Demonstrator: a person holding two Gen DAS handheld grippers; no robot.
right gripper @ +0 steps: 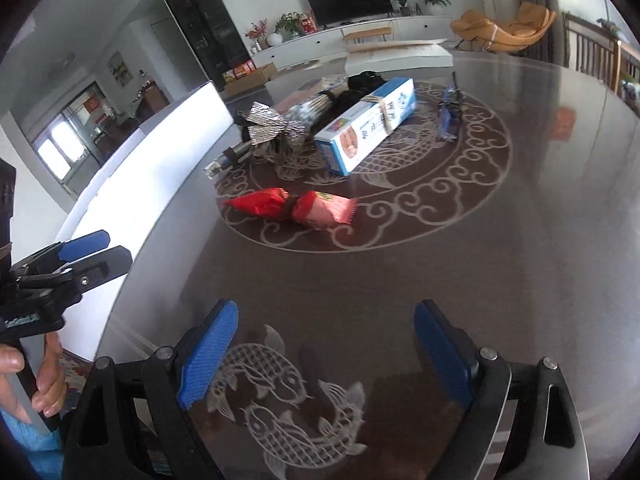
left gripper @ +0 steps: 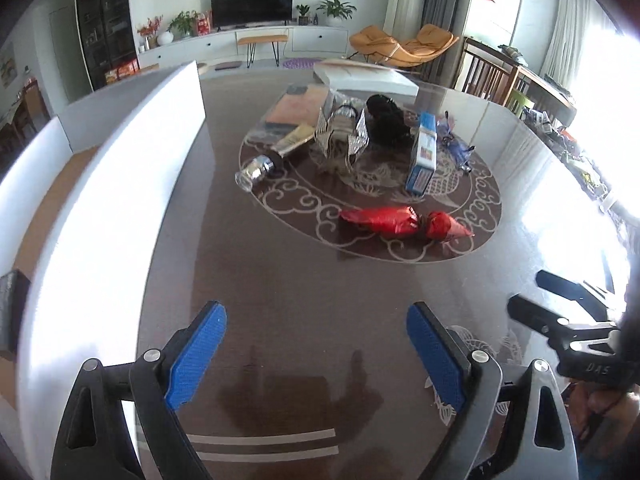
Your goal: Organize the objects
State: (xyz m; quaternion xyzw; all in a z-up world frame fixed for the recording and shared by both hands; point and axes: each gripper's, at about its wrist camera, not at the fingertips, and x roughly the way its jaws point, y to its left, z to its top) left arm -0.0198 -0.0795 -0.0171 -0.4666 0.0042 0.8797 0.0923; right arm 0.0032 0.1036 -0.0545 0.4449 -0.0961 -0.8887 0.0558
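Two grippers, left gripper [left gripper: 316, 356] and right gripper [right gripper: 326, 354], jaws wide, nothing held, over table [left gripper: 304, 288] near edge. Red snack packets [left gripper: 400, 222] mid-table; blue-white box [right gripper: 368, 126], print unreadable, beyond in central clutter.

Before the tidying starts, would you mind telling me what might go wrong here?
1. The tube with a shiny cap lies on its side on the glossy table; a nudge may roll it.
2. The items in the cluster around the blue box overlap, so grabbing one could drag its neighbours.
3. The open left gripper and right gripper hover close together and might collide.
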